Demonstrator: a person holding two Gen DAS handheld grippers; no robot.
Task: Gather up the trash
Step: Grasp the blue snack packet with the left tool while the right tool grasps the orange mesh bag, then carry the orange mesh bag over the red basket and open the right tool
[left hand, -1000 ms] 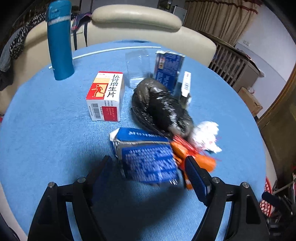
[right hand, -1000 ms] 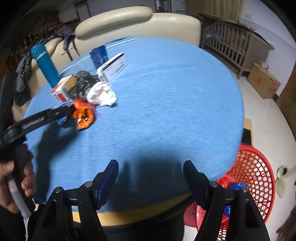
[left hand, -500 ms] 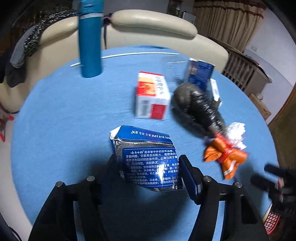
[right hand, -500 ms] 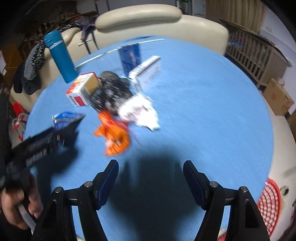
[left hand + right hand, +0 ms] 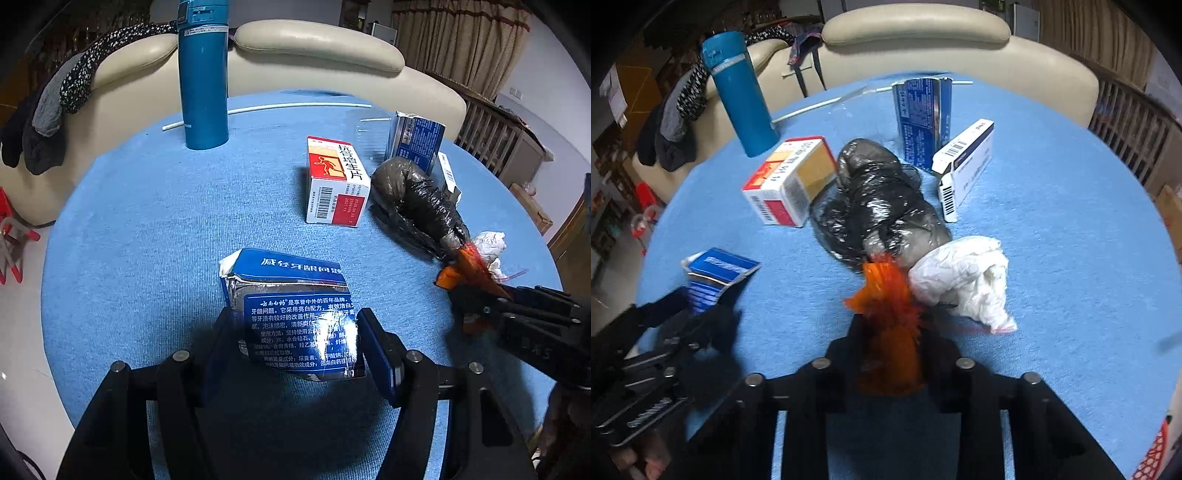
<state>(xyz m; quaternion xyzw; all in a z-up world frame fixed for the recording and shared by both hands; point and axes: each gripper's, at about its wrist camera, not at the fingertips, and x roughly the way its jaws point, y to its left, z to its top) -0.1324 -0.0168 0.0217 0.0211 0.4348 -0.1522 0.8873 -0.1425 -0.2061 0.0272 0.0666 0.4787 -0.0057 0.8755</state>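
Observation:
On the round blue table [image 5: 147, 221], my left gripper [image 5: 295, 321] is shut on a crushed blue toothpaste box [image 5: 291, 291], one finger pressing each side. In the right wrist view, my right gripper [image 5: 894, 325] is closing its jaws on a crumpled orange wrapper [image 5: 886, 291] that sits between them, its top sticking out past the tips. A white crumpled tissue [image 5: 964, 284] touches the wrapper's right side. A black plastic bag [image 5: 882, 206] lies just beyond. The right gripper [image 5: 480, 306] also shows at the right edge of the left wrist view.
A red-and-white medicine box [image 5: 790, 181], an upright blue carton [image 5: 921, 118] and a white-and-blue box [image 5: 967, 162] surround the bag. A teal flask [image 5: 738, 92] stands at the far left. A cream sofa [image 5: 314, 48] lies behind, and a red basket [image 5: 1156, 454] sits below the table's right edge.
My left gripper closed on the blue box and held still. My right gripper swept from the table's near edge to the orange wrapper, and its jaws narrowed around it.

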